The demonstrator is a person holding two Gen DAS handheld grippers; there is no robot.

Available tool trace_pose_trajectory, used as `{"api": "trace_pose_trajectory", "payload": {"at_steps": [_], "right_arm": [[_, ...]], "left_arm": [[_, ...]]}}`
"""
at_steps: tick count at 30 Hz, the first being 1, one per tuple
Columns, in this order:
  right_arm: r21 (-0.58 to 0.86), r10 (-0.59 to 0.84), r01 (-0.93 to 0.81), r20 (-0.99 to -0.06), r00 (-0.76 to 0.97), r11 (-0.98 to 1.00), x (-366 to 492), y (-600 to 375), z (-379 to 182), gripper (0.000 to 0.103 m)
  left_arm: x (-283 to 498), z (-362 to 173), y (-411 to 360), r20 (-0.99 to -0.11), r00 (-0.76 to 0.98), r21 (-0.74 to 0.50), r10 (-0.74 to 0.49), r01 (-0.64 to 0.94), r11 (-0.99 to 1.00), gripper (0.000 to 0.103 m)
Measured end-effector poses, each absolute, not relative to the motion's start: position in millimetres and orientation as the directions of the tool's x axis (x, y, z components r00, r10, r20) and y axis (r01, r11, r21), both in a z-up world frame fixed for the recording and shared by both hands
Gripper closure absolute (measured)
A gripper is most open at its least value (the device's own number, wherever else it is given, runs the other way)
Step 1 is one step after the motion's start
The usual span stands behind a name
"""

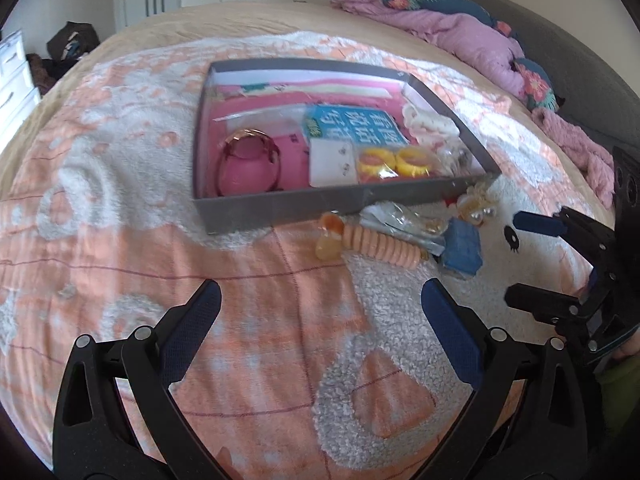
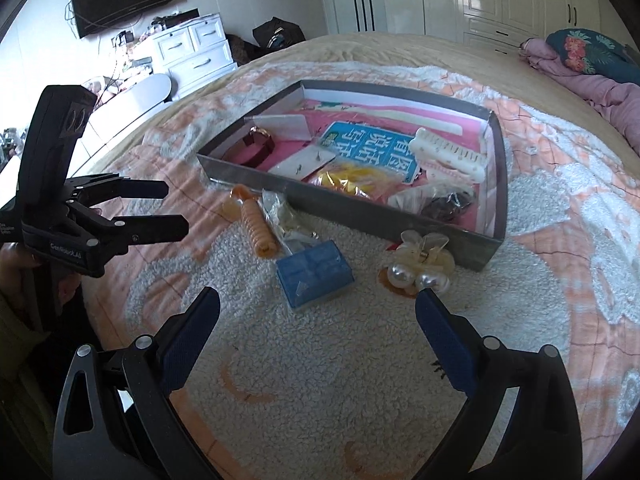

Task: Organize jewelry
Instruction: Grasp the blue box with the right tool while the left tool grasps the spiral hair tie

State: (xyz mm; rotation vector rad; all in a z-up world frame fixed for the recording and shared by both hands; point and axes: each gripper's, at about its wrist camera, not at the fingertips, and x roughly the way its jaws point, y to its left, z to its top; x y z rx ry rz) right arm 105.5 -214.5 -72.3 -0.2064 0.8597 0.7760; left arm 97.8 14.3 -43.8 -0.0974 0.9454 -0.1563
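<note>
The pearl clip [image 2: 420,264], beside the box [image 2: 400,224], is found nearest the right gripper [image 2: 318,312], whose jaws are spread wide and empty.

The left gripper [image 1: 320,300] hung with its jaws spread wide and nothing between its blue-padded fingers [image 1: 192,332]. The right gripper [image 2: 318,306] was likewise wide apart and empty, held just beside the left and level with it. A hand [image 2: 18,268] gripped the left gripper's handle from below.
</note>
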Motion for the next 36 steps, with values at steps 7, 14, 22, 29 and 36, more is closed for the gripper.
{"api": "trace_pose_trajectory", "payload": {"at_steps": [7,14,22,29,36], "right_arm": [[0.1,0.503,-0.737,-0.791,0.35,0.669,112.9,-196.7,-90.1,0.019],[0.105,0.498,-0.743,-0.802,0.33,0.661,126.7,-186.1,-101.1,0.038],[0.124,0.518,-0.725,-0.781,0.35,0.677,130.2,-199.9,-93.9,0.055],[0.181,0.56,-0.683,-0.732,0.387,0.708,134.6,-227.0,-75.9,0.055],[0.21,0.587,-0.676,-0.708,0.394,0.707,135.2,-233.8,-67.7,0.055]], "left_arm": [[104.4,-53.4,12.2,-0.815,0.541,-0.177,-0.209,0.111,0.978,0.009],[113.4,-59.5,12.7,-0.821,0.525,-0.2,-0.224,0.103,0.974,0.009],[124.7,-64.0,-1.0,-0.823,0.518,-0.187,-0.231,0.138,0.973,0.009],[135.8,-71.4,-18.9,-0.829,0.517,-0.142,-0.214,0.175,0.974,0.009],[142.7,-77.1,-23.4,-0.827,0.539,-0.08,-0.16,0.169,0.982,0.023]]}}
